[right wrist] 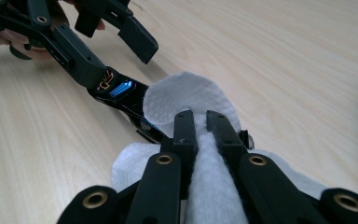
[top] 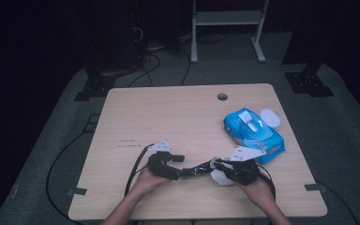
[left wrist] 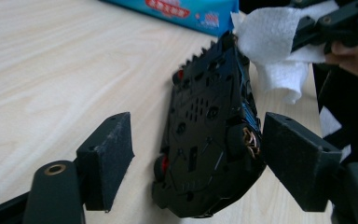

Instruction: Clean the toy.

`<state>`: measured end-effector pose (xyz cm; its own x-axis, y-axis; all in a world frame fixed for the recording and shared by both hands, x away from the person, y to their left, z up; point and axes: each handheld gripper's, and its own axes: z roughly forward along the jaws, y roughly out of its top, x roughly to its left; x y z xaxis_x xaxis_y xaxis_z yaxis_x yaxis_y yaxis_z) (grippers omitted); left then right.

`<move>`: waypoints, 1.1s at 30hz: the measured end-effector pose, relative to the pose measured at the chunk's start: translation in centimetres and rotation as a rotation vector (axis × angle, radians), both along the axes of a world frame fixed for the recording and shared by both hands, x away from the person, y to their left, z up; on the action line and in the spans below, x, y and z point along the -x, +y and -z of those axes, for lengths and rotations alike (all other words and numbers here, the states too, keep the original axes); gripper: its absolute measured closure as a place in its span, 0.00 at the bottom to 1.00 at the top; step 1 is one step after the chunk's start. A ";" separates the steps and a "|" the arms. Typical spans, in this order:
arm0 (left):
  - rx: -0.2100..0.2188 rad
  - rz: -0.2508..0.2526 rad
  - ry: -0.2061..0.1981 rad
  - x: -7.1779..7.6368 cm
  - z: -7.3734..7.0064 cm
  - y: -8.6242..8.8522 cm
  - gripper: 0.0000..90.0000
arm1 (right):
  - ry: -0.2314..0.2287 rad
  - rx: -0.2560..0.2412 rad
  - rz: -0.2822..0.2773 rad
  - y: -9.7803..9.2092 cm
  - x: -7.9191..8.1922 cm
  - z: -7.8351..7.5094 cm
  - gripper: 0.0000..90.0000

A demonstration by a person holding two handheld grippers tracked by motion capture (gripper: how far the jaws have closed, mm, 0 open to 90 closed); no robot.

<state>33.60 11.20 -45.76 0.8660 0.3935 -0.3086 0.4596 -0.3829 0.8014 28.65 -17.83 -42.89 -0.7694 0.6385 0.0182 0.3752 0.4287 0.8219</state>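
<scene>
Both forearms come in from the near edge of the table and angle toward each other, so the two grippers meet nose to nose. The left hand (top: 146, 180) grasps the left gripper (left wrist: 198, 144), which points toward the person's right with its jaws spread wide apart, the black pads (left wrist: 109, 156) standing clear on either side. The right hand (top: 258, 187) grasps the right gripper (right wrist: 201, 125), aimed back toward the left one, its jaws drawn nearly together in a narrow pinch
</scene>
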 end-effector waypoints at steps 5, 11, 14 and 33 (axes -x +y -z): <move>-0.127 -0.002 -0.073 0.6 0.6 -1.0 0.29 | 0.041 0.082 -0.015 0.1 0.4 1.5 0.91; -0.146 0.000 -0.120 0.7 0.7 -1.3 0.28 | 0.012 0.024 -0.003 0.1 -0.2 0.1 0.91; -0.164 0.013 -0.139 0.8 0.9 -1.5 0.27 | -0.013 0.007 -0.004 0.8 -1.8 -0.6 0.91; -0.176 0.045 -0.212 1.2 0.9 -1.6 0.12 | 0.083 0.020 0.029 0.8 -3.5 2.2 0.91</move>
